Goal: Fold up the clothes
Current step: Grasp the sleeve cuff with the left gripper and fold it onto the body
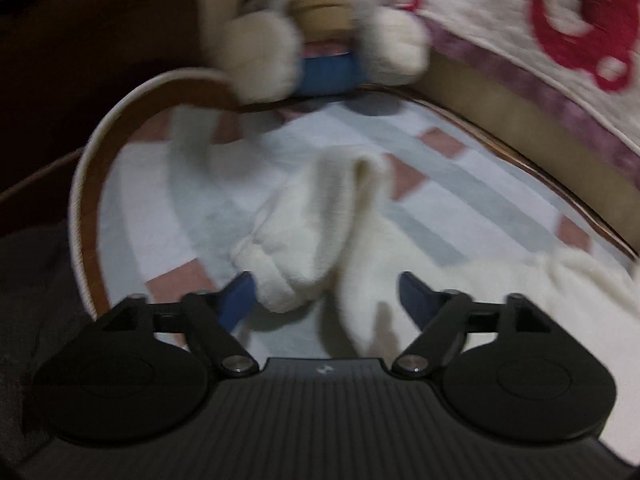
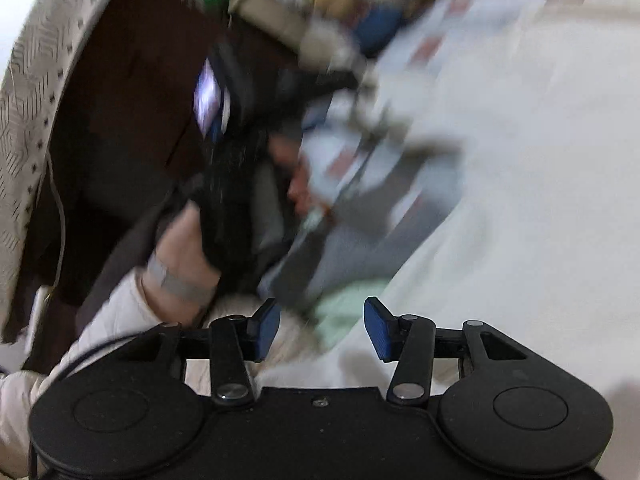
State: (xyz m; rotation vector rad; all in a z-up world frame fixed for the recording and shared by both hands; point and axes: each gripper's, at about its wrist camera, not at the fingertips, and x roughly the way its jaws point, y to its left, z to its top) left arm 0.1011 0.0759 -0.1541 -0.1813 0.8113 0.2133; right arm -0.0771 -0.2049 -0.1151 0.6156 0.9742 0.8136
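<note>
Garment: I see a cream-white fleecy garment lying on the checked sheet. It looks thick and soft, and one narrow part is doubled over into a rounded fold that runs up the middle of my left view. The rest spreads off to the right.
Garment's place: it sits near the front of the bed, directly ahead of my left gripper. A lumpy end reaches down between the blue pads.
Left tool: jaws spread wide. The cloth lies between them, and I see neither pad pressing on it.
Right tool: my right gripper stands partly open with nothing clamped. Pale cloth and something pale green lie beyond its pads, too blurred for me to name.
Left hand: in the right view I see the hand wrapped around the other gripper's dark body, with a grey band at the wrist.
Background: a plush toy sits at the bed's far edge.
</note>
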